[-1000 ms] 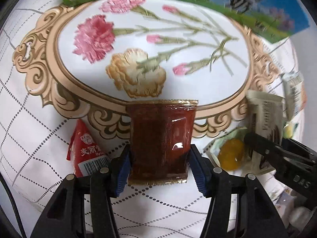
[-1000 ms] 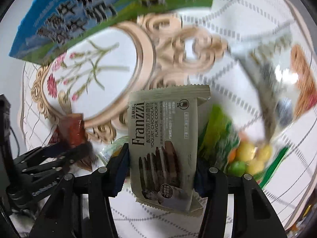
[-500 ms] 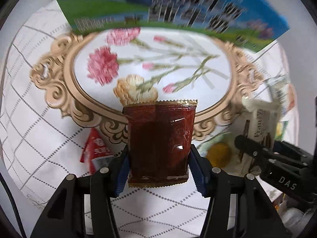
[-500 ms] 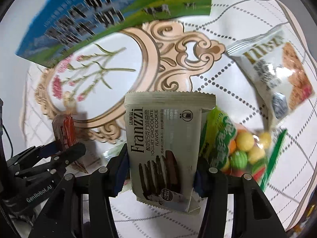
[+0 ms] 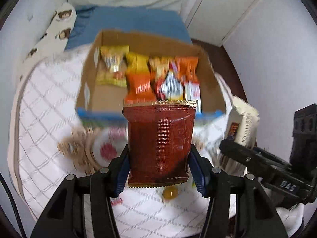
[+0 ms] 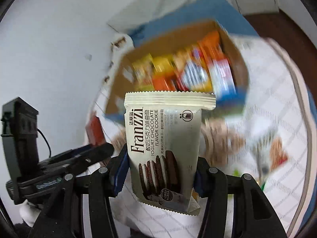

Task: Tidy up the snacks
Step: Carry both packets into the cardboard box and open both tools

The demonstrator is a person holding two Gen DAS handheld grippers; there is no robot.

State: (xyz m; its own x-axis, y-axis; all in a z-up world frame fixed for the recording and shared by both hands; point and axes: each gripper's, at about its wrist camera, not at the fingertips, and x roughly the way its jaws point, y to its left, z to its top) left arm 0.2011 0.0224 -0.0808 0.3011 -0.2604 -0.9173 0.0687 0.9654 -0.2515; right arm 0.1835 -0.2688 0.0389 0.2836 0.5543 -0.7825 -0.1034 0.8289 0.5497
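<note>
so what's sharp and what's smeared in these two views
Left wrist view: the red packet in the left tongs is crisp with a small glare patch, while the box of snacks and the tablecloth are motion-blurred. Right wrist view: the cookie packet in the right tongs reads sharply; the box and cloth streak.

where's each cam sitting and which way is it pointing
Left wrist: on the left gripper, angled down over its dark red packet toward the cardboard box; right gripper at its right edge.
Right wrist: on the right gripper, over its Franzzi cookie packet toward that box; left gripper at left.
Shared: box, patterned tablecloth, both grippers.
</note>
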